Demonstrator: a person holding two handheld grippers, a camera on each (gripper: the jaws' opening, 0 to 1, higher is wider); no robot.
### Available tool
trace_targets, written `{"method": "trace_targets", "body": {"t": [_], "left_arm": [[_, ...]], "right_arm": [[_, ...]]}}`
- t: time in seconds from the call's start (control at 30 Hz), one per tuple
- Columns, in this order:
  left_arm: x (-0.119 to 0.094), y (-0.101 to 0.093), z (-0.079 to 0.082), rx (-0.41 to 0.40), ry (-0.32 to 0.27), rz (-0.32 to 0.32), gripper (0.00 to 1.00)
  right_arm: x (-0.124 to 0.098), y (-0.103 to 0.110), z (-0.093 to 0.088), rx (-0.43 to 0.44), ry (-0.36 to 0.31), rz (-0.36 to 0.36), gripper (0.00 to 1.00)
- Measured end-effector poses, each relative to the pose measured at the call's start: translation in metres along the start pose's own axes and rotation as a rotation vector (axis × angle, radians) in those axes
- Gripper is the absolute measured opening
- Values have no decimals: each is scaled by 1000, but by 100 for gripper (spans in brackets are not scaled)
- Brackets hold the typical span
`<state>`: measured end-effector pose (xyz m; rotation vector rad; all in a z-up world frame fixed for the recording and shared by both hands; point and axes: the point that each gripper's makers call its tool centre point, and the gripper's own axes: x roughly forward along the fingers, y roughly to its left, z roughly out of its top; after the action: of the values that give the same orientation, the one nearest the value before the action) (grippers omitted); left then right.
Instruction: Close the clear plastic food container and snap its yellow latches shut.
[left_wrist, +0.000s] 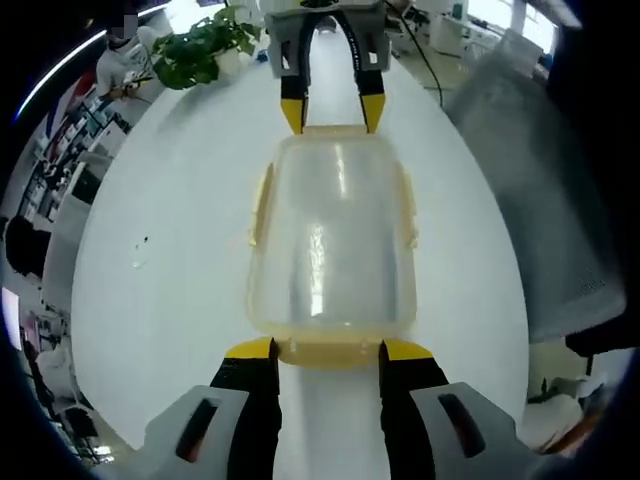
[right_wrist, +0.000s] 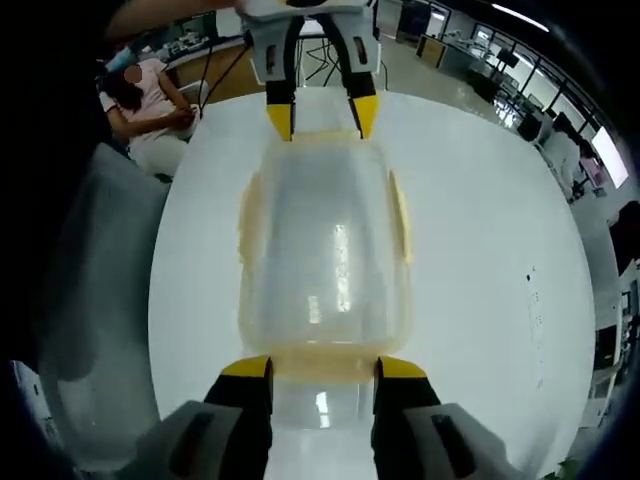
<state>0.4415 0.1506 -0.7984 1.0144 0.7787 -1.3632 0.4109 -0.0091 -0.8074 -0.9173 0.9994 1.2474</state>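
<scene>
A clear rectangular plastic food container (left_wrist: 333, 250) with pale yellow latches (left_wrist: 262, 205) lies lid-on near the middle of the white round table (left_wrist: 170, 290), well in from its edges. The left gripper (left_wrist: 328, 350) is spread, its yellow-tipped jaws either side of the latch on one short end. The right gripper (right_wrist: 322, 368) is likewise spread at the opposite short end (right_wrist: 325, 365). A leafy green potted plant (left_wrist: 200, 50) stands at the table's far edge. A seated person in pink (right_wrist: 150, 105) is beyond the table.
</scene>
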Motion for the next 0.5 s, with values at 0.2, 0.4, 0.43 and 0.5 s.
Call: {"method": "trace_targets", "body": {"t": [0.2,0.4,0.43,0.5], "left_arm": [[9,-3,12,0,-8,0,35],[17,-7,30,3,-22,-24,35],[18,-7,31,4,-24,-24,35],[21,-7,37,8,-27,-28,35]], "right_arm": [[-3,3,-14,14,-5,-1,36],[-6,8,-33,22,5,0,36],[-6,7,-35,23,7,-1,36],[-7,8,-41,31,13,-2,36]]}}
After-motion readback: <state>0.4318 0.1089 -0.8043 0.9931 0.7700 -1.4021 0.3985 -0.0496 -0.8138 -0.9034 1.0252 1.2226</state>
